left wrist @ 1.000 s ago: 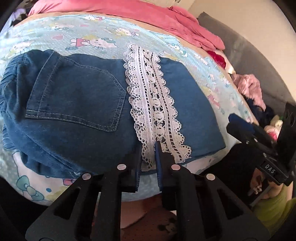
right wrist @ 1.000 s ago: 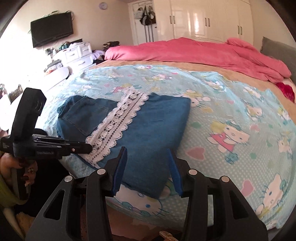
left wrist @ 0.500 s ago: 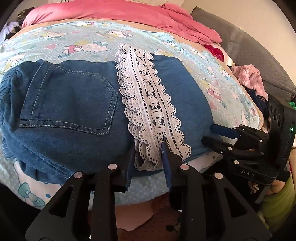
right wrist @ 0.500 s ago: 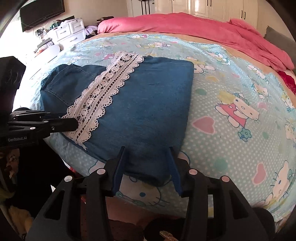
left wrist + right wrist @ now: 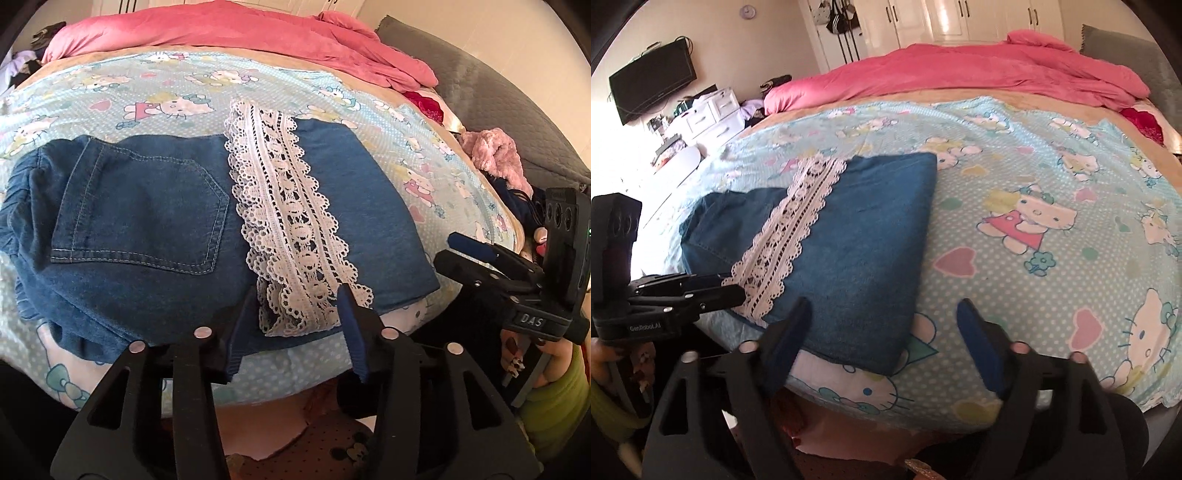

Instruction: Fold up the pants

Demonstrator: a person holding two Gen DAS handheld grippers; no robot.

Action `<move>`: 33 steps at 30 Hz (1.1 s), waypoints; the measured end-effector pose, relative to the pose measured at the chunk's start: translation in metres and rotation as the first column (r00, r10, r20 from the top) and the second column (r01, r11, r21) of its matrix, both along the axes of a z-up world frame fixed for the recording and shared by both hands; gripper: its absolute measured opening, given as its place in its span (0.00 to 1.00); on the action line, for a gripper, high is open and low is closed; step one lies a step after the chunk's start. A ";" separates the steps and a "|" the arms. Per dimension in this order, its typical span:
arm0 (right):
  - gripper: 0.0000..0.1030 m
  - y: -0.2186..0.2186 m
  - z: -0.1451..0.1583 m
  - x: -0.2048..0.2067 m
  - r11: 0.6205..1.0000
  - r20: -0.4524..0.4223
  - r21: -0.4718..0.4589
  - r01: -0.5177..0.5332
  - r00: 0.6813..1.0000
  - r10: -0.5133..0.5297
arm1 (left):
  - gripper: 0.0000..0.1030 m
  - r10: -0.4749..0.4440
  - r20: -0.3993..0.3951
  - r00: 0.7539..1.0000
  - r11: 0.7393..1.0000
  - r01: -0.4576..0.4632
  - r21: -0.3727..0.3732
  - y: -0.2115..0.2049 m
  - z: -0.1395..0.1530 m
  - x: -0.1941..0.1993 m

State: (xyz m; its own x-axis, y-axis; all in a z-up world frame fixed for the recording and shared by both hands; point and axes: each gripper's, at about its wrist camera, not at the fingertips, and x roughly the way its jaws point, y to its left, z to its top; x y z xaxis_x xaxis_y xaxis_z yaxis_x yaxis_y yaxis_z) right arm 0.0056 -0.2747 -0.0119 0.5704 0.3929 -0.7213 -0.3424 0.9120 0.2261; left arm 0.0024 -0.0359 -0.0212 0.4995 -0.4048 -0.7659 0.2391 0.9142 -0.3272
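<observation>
Left wrist view: the folded pants [image 5: 207, 229], crossed by a white lace band [image 5: 291, 236], are lying mid-frame on the cartoon-print bed [image 5: 155, 92]. The left gripper [image 5: 291, 325] is opening, its jaws straddling the lace end without pinching it. A pink blanket [image 5: 229, 29] is filling the top edge.

Right wrist view: the right gripper [image 5: 882, 332] is spreading wide over the pants' near corner, gripping nothing. A television [image 5: 653, 85] is hanging at upper left, with white drawers [image 5: 709, 114] below it.
</observation>
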 end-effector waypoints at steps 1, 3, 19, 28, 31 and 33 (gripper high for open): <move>0.79 -0.001 0.002 -0.001 1.000 0.006 0.004 0.001 1.000 -0.001 | 0.39 0.000 0.002 1.000 1.000 0.000 0.001 0.000 0.001 0.000; 0.79 -0.002 0.005 -0.003 1.000 0.016 0.006 0.008 1.000 -0.008 | 0.41 0.001 0.008 1.000 1.000 -0.001 0.002 0.000 0.003 -0.002; 0.92 -0.017 0.016 -0.008 0.997 0.033 0.045 0.060 0.998 -0.062 | 0.71 0.029 0.048 0.998 1.000 -0.029 0.012 0.007 0.021 -0.009; 0.92 -0.021 0.022 -0.009 0.996 0.044 0.057 0.076 0.996 -0.078 | 0.90 0.049 0.093 0.994 0.998 -0.053 0.045 0.015 0.035 -0.016; 0.92 -0.020 0.023 -0.009 0.995 0.044 0.054 0.079 0.996 -0.081 | 0.91 0.058 0.101 0.993 0.997 -0.062 0.047 0.018 0.039 -0.017; 0.92 -0.020 0.025 -0.009 0.995 0.045 0.057 0.078 0.996 -0.081 | 0.91 0.067 0.104 0.992 0.996 -0.072 0.051 0.019 0.041 -0.018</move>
State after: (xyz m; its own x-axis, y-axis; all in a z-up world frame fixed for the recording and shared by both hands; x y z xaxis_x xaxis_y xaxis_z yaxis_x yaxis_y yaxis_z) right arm -0.0034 -0.2946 0.0129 0.6342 0.3832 -0.6715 -0.2804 0.9234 0.2621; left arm -0.0153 -0.0165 0.0196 0.6016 -0.3253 -0.7295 0.2041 0.9456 -0.2533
